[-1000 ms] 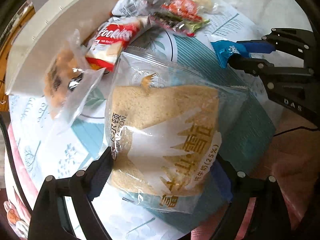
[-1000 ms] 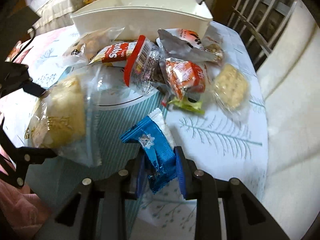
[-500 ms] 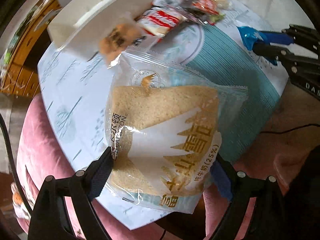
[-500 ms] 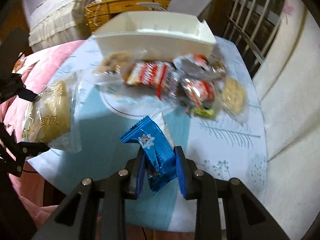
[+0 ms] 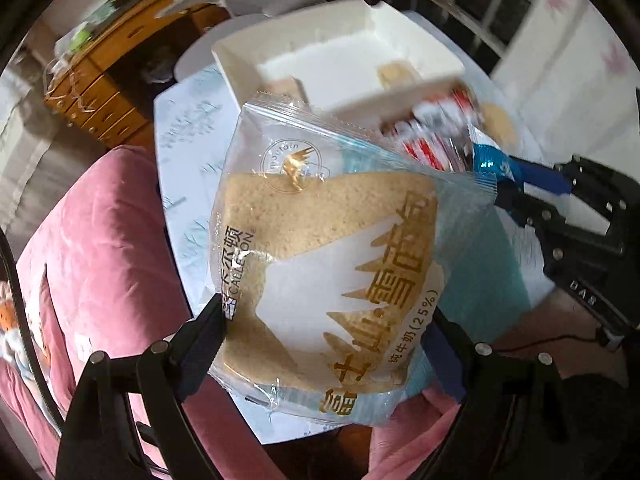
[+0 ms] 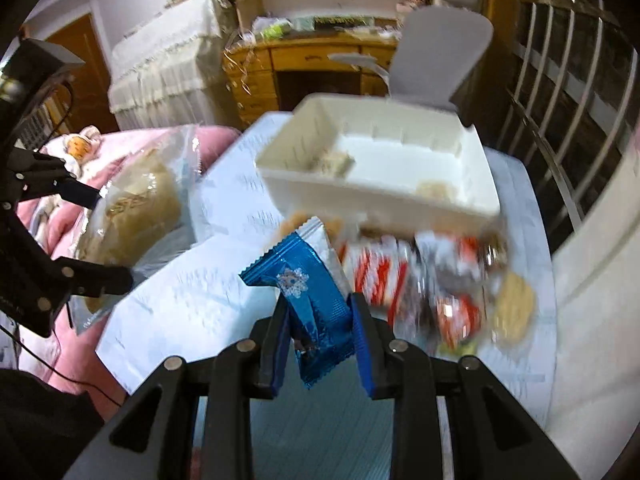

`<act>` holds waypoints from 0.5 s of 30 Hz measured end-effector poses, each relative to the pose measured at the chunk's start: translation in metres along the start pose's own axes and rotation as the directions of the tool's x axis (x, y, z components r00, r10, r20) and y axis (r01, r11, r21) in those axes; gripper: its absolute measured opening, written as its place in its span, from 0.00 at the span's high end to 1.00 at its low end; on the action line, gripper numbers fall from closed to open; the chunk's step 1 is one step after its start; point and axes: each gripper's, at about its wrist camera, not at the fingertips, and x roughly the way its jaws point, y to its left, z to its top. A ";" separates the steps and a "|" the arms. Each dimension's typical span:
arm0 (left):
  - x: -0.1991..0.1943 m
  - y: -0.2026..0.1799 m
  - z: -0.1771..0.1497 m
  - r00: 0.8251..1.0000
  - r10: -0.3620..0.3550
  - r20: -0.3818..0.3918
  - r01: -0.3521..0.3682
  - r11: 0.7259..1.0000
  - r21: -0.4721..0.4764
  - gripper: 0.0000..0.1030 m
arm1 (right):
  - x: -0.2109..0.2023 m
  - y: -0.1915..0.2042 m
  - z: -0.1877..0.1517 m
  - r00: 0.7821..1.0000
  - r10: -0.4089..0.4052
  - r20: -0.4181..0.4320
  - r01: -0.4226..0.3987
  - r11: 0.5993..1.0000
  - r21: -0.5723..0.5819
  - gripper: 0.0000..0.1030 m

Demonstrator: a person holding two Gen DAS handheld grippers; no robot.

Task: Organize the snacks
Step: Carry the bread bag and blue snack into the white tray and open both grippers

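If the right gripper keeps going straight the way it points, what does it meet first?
Probably the pile of red-and-white snack packets on the table, just short of the white plastic bin; depth is unclear. The right gripper holds a blue foil packet.

One bread packet (image 5: 320,264), one white bin (image 5: 344,64), one blue packet (image 6: 316,304)

Wooden drawer desk (image 6: 272,76), grey chair (image 6: 440,52), barred window (image 6: 560,80), pink bedding (image 5: 100,248)

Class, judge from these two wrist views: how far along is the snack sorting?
Done: the white bin already holds a couple of pale snacks. In hand: the left gripper is clamped on the bagged bread, the right gripper on the blue packet, both lifted clear of the table. Left: the red-and-white packets and others piled beside the bin.
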 end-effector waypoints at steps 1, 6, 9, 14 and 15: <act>-0.006 0.002 0.006 1.000 0.002 0.008 -0.002 1.000 -0.016 0.13 | 0.000 -0.003 0.011 1.000 0.007 0.013 -0.007 1.000 -0.002 0.73; -0.021 0.016 0.045 0.999 0.017 0.037 -0.014 0.996 -0.084 0.13 | -0.004 -0.021 0.052 0.997 0.038 0.073 -0.039 0.999 0.012 0.72; -0.022 0.023 0.075 0.998 0.021 0.058 -0.014 0.991 -0.130 0.13 | -0.004 -0.036 0.075 0.994 0.036 0.100 -0.039 0.999 0.028 0.72; -0.015 0.029 0.120 0.995 -0.031 0.092 0.050 0.974 -0.222 0.13 | 0.005 -0.072 0.103 0.991 0.031 0.131 -0.046 0.993 0.106 0.72; -0.012 0.030 0.132 0.994 -0.034 0.101 0.057 0.969 -0.239 0.13 | 0.008 -0.078 0.106 0.991 0.032 0.129 -0.048 0.992 0.119 0.72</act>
